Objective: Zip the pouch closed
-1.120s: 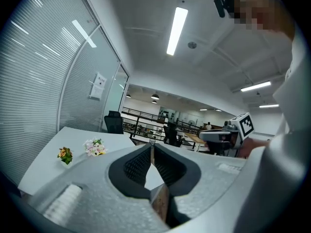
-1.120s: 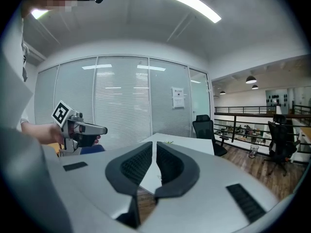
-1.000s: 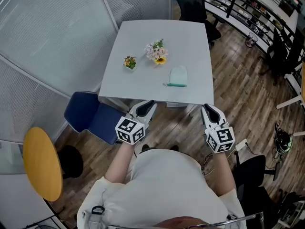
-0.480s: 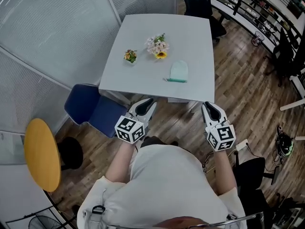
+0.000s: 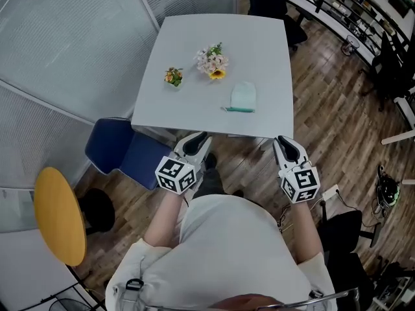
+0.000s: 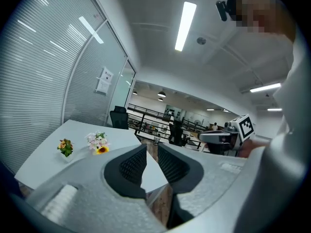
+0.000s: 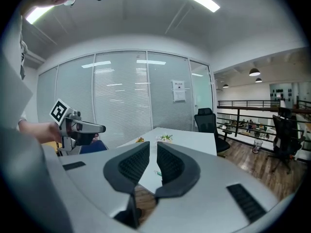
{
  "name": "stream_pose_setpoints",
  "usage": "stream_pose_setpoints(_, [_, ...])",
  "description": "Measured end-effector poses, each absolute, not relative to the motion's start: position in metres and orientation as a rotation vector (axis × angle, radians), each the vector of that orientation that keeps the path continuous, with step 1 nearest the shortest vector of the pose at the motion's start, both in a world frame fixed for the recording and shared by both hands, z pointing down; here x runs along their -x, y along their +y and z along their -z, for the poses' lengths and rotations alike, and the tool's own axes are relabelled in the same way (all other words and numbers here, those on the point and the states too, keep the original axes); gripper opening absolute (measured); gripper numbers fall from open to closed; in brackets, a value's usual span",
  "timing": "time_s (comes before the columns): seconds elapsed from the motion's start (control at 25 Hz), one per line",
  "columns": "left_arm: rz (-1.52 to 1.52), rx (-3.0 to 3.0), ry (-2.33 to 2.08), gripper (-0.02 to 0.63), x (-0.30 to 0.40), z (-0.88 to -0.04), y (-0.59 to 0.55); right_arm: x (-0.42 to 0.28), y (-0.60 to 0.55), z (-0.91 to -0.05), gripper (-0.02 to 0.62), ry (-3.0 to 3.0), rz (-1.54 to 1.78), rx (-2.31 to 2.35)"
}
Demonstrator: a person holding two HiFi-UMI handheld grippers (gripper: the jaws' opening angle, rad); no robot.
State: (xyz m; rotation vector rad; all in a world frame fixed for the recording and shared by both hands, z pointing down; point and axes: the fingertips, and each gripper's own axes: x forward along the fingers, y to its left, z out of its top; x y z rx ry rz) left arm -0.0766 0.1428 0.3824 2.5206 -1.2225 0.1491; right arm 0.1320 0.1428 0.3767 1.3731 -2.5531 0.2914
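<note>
Mint-green, the pouch lies flat on the white bench, near the edge closest to the person, with its darker teal zipper edge turned toward that edge. Neither gripper touches it. The left gripper and the right gripper are both held close to the person's body, off the bench and just short of its near edge, over the wooden floor. In each gripper's own view the jaws stand a narrow gap apart with nothing between them. Farther back on the bench sit a bunch of flowers and, to its left, a smaller flower pot, both well apart from the pouch. A blue chair stands beside the bench's left corner.
</note>
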Motion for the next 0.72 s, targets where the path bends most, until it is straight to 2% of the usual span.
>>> stream_pose_setpoints(0.72, [-0.292,-2.600,-0.925,0.074,0.119,-0.426,-0.023,-0.062,-0.005,-0.415,0.048,-2.398,-0.368,-1.450])
